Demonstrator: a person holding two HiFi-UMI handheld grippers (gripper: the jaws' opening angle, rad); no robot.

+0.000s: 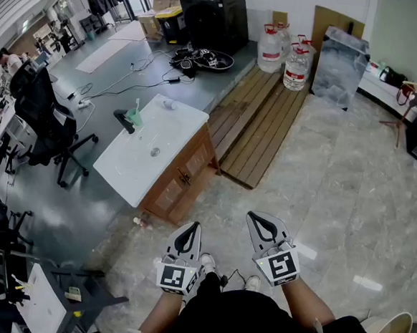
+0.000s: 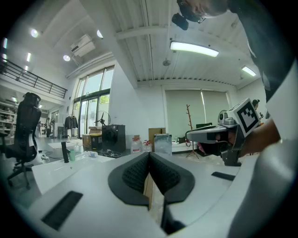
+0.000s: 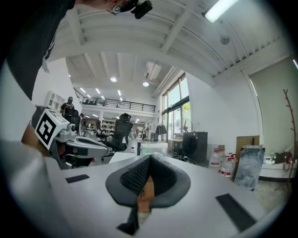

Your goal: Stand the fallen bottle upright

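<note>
A small clear bottle [image 1: 169, 104] lies on its side at the far end of the white-topped wooden cabinet [image 1: 140, 167]; the left gripper view shows it [image 2: 92, 154] lying far off. Near it stand a green bottle [image 1: 135, 115] and a tall black object [image 1: 124, 120]. My left gripper [image 1: 191, 228] and right gripper [image 1: 255, 218] are held side by side close to my body, well short of the cabinet. Both are shut with nothing between the pads, as seen in each gripper's own view: left gripper [image 2: 149, 159], right gripper [image 3: 150, 162].
A black office chair [image 1: 44, 113] stands left of the cabinet. A wooden platform [image 1: 259, 116] with water jugs [image 1: 282, 53] lies beyond it, beside a black cabinet [image 1: 213, 15]. A small object [image 1: 141, 223] lies on the floor by the cabinet's near corner.
</note>
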